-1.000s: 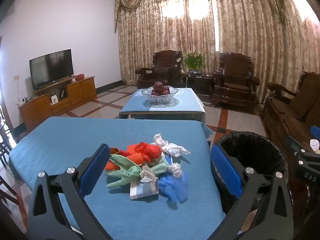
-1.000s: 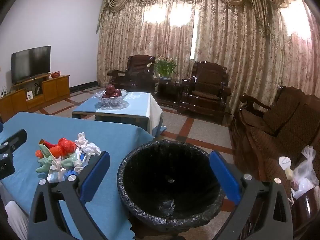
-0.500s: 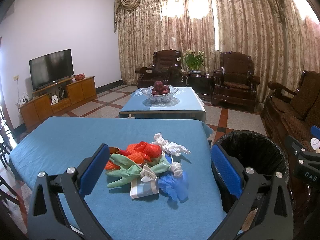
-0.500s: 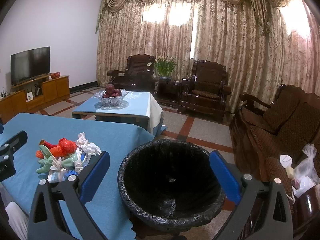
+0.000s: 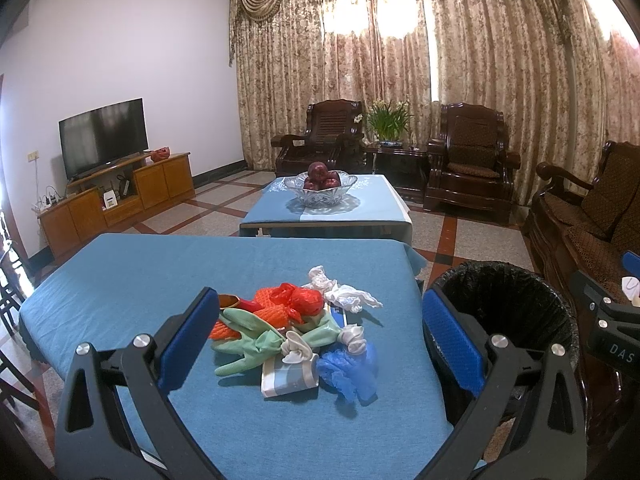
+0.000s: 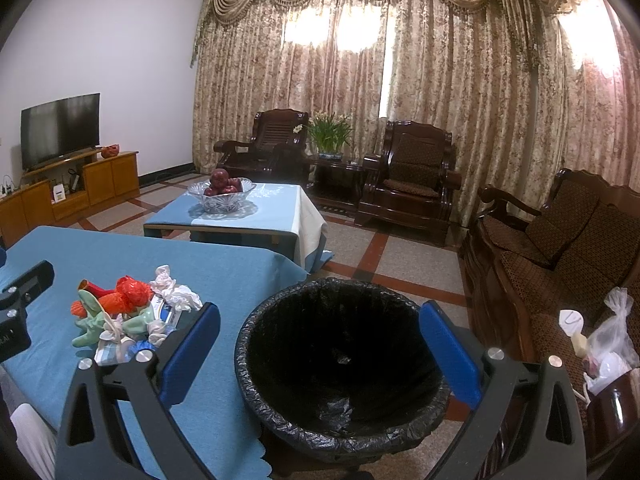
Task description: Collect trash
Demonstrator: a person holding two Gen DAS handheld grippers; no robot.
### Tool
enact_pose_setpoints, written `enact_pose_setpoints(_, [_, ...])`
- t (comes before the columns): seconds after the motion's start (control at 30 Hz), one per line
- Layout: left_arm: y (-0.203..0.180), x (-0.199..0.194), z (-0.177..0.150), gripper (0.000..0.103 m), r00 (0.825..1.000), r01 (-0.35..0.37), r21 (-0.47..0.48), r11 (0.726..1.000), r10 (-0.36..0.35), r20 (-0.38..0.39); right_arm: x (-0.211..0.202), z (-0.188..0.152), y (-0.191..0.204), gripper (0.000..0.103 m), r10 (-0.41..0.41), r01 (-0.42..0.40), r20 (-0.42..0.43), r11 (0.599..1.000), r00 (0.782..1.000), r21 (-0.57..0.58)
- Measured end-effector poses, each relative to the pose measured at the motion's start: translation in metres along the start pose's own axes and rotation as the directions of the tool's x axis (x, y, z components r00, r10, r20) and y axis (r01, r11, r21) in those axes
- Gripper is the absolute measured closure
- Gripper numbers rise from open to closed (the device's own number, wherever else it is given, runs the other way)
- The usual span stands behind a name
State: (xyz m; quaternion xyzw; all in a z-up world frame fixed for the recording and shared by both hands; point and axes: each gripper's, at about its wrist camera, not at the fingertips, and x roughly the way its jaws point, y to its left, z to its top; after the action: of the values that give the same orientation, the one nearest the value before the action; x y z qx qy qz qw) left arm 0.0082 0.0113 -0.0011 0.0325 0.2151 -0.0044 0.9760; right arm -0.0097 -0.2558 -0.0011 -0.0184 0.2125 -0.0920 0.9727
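L gripper [image 5: 316, 344] wide, empty, over table | R gripper [image 6: 320, 344] wide, empty, above bin [image 6: 340, 364] | trash pile [image 5: 296, 332] on blue table [image 5: 140, 272] | chg vs 1 s ago: none; 0 collected, pickup not begun

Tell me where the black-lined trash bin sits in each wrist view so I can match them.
Left wrist: trash bin at the right edge, beside the blue table, partly behind the right finger.
Right wrist: trash bin bottom center, between the open tongs.
Shared landmark: the trash pile on the table.
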Motion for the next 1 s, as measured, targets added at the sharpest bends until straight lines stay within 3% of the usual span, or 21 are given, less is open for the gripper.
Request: enact_pose_setpoints(1.0, [0.004,0.0,0.001,0.005,1.0,-0.003,0.0,1.0,0.003,0.0,0.0,0.0,0.0,0.006,0.0,0.0,-0.001,1.0,1.0,0.002])
